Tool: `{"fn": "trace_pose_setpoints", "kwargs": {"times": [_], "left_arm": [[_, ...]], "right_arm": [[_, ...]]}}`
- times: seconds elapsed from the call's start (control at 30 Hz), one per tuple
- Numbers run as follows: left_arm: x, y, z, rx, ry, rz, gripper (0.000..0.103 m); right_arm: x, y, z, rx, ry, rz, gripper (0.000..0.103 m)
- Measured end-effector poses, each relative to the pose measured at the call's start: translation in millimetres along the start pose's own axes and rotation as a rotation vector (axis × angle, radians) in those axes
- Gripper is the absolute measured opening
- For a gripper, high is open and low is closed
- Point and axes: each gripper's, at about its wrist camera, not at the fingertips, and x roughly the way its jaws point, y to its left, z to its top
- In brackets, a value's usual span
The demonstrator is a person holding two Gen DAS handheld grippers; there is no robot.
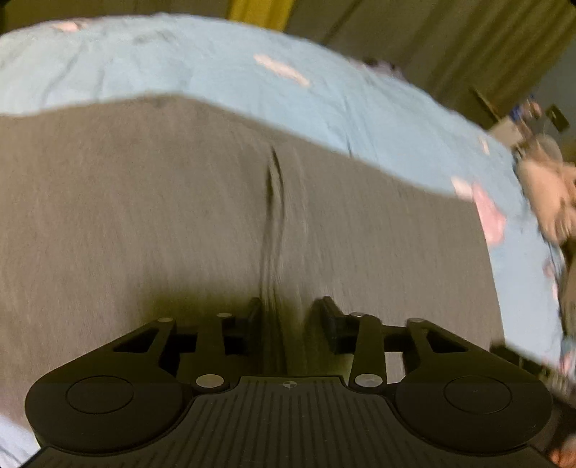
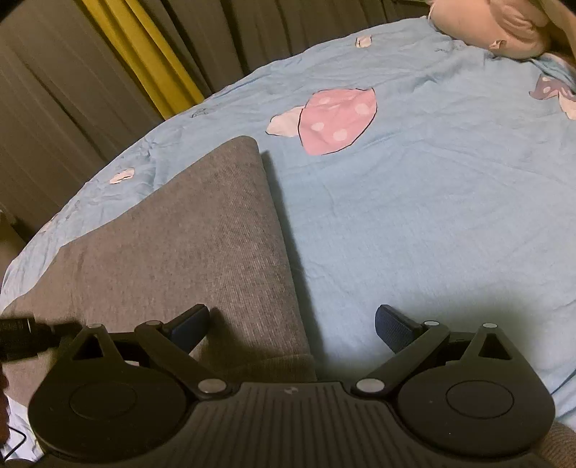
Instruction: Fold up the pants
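Left tool hangs low over the grey pants, its two dark fingers held a little apart with a raised ridge of the cloth running up between them; that view is smeared, so whether the pads touch the ridge is hard to say, though they look clear of it. The pants lie spread flat on the blue bedsheet, filling most of that view, with their far edge against the sheet and a long crease running away from the tool. Right tool has its fingers spread wide and holds nothing. It sits over the right edge of the pants: one finger above the grey cloth, the other above bare bedsheet. Beyond the pants' far corner, a pink spotted mushroom print marks the sheet, and further right a pale pillow rests at the sheet's edge. Grey and yellow curtains hang behind the pants.
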Motion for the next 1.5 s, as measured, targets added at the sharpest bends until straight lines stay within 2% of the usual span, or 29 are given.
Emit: {"fn": "trace_pose_setpoints", "kwargs": {"times": [0.1,0.2,0.23,0.27,0.3,0.37,0.5,0.6,0.63,0.67,0.7,0.73,0.77,0.8,0.87,0.9,0.93,0.97,1.03,1.07,1.17,1.2,1.23,1.3,1.4,1.43,1.5], "left_arm": [[4.5,-2.8,19.8,0.004,-0.041,-0.012,0.052],[25.9,-6.1,37.2,-0.007,0.009,0.008,0.050],[33.4,-6.3,39.1,-0.006,0.034,0.027,0.045],[39.9,-7.0,41.1,-0.001,0.043,0.028,0.029],[43.3,-8.7,42.8,0.007,0.046,0.026,0.029],[37.9,-15.4,44.1,0.034,0.022,0.034,0.019],[4.6,-26.2,48.9,0.126,-0.107,0.015,0.016],[-7.5,-24.9,55.1,0.122,-0.141,0.015,0.017],[-5.4,-23.6,54.7,0.123,-0.129,0.043,0.019],[0.9,-21.8,53.1,0.132,-0.104,0.075,0.026],[7.9,-20.0,49.9,0.140,-0.077,0.136,0.028],[14.5,-16.9,45.9,0.156,-0.051,0.246,0.026],[16.8,-14.2,40.9,0.180,-0.045,0.311,0.031],[15.4,-11.2,36.6,0.194,-0.038,0.340,0.036],[-1.3,-1.5,24.4,0.178,-0.027,0.286,0.064],[-12.4,1.6,17.6,0.162,-0.034,0.246,0.071],[-23.5,3.0,9.3,0.144,-0.044,0.214,0.082],[-33.0,4.1,0.1,0.133,-0.050,0.187,0.088],[-47.0,5.5,-15.9,0.110,-0.050,0.163,0.088],[-50.8,7.6,-23.5,0.100,-0.051,0.163,0.088],[-58.9,22.8,-38.7,0.030,-0.047,0.193,0.089],[-61.6,29.8,-43.9,-0.003,-0.045,0.204,0.089],[-66.5,39.1,-46.8,-0.046,-0.044,0.209,0.089],[-79.8,57.6,-51.4,-0.133,-0.071,0.211,0.089],[-104.8,87.6,-60.3,-0.259,-0.174,0.220,0.096],[-112.2,98.4,-64.0,-0.296,-0.206,0.227,0.095],[-122.6,120.5,-67.8,-0.366,-0.253,0.238,0.096]], "right_arm": [[5.1,0.1,1.3,0.006,0.017,-0.007,0.099],[6.8,0.8,1.1,0.000,0.019,-0.011,0.099],[7.0,0.5,0.9,-0.001,0.019,-0.011,0.099],[7.1,0.2,0.9,0.000,0.019,-0.010,0.099],[7.1,-0.2,0.8,0.001,0.018,-0.009,0.099],[7.1,-0.9,0.1,0.002,0.014,-0.005,0.099],[3.9,0.6,-1.6,-0.008,-0.021,0.039,0.099],[4.5,5.3,-3.9,-0.030,-0.035,0.064,0.099],[6.8,8.4,-4.6,-0.046,-0.025,0.050,0.099],[9.3,11.6,-5.9,-0.064,-0.014,0.025,0.099],[11.9,15.0,-7.1,-0.083,-0.001,-0.001,0.099],[14.4,17.7,-8.2,-0.099,0.013,-0.021,0.099],[16.1,20.2,-9.2,-0.112,0.022,-0.039,0.099],[15.1,22.1,-10.5,-0.122,0.017,-0.045,0.099],[8.0,25.2,-12.4,-0.142,-0.023,-0.047,0.099],[2.5,28.3,-13.8,-0.164,-0.056,-0.052,0.099],[-1.9,31.2,-15.8,-0.187,-0.085,-0.055,0.099],[-5.5,35.8,-17.7,-0.218,-0.108,-0.056,0.099],[-6.4,48.5,-22.3,-0.296,-0.121,-0.073,0.099],[-3.1,56.2,-25.2,-0.344,-0.105,-0.093,0.099],[20.6,81.0,-41.5,-0.503,0.014,-0.210,0.099],[19.0,85.6,-44.8,-0.515,-0.011,-0.229,0.099],[14.3,89.5,-46.8,-0.526,-0.038,-0.229,0.099],[-0.4,93.4,-52.6,-0.542,-0.101,-0.151,0.099],[-10.8,102.3,-63.0,-0.614,-0.165,-0.116,0.099],[-5.7,106.8,-66.3,-0.649,-0.145,-0.124,0.099],[13.4,114.1,-69.9,-0.706,-0.044,-0.155,0.099]]}}
